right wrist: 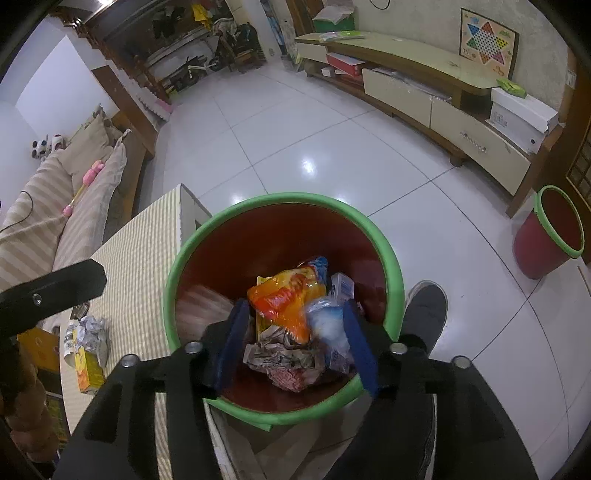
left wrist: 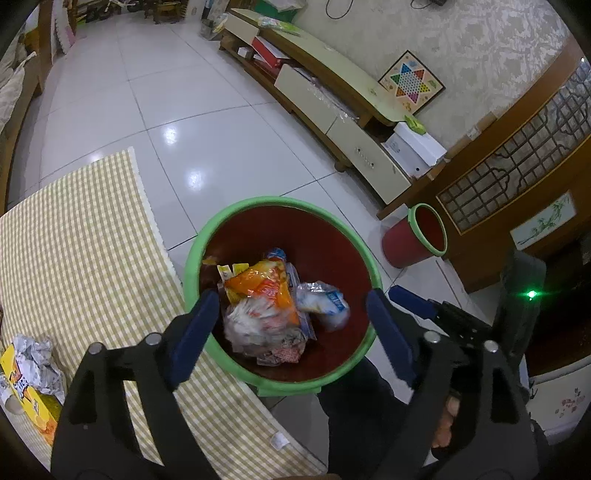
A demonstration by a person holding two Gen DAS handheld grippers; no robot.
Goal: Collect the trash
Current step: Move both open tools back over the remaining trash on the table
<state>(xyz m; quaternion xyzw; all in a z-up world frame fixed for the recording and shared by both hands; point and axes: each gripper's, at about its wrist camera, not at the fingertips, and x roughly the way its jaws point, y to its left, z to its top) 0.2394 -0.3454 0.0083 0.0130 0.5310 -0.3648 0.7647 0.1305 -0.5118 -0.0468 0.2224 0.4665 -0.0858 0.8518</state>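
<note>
Wrappers (left wrist: 264, 291), print too blurred

Glossy white tiled floor (right wrist: 295, 122) reflecting lights — long low cabinet (right wrist: 424, 74) along a pale patterned wall (left wrist: 461, 33).

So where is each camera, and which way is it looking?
Left wrist: it sits on the left gripper, looking down into the green-rimmed bin beside the checked table; its open blue fingers show, and the right gripper pokes in.
Right wrist: it sits on the right gripper, looking down into the same bin; its open blue fingers, the person's shoe and part of the left gripper show.
Both see the orange wrapper, the spare bin and the star game board.
</note>
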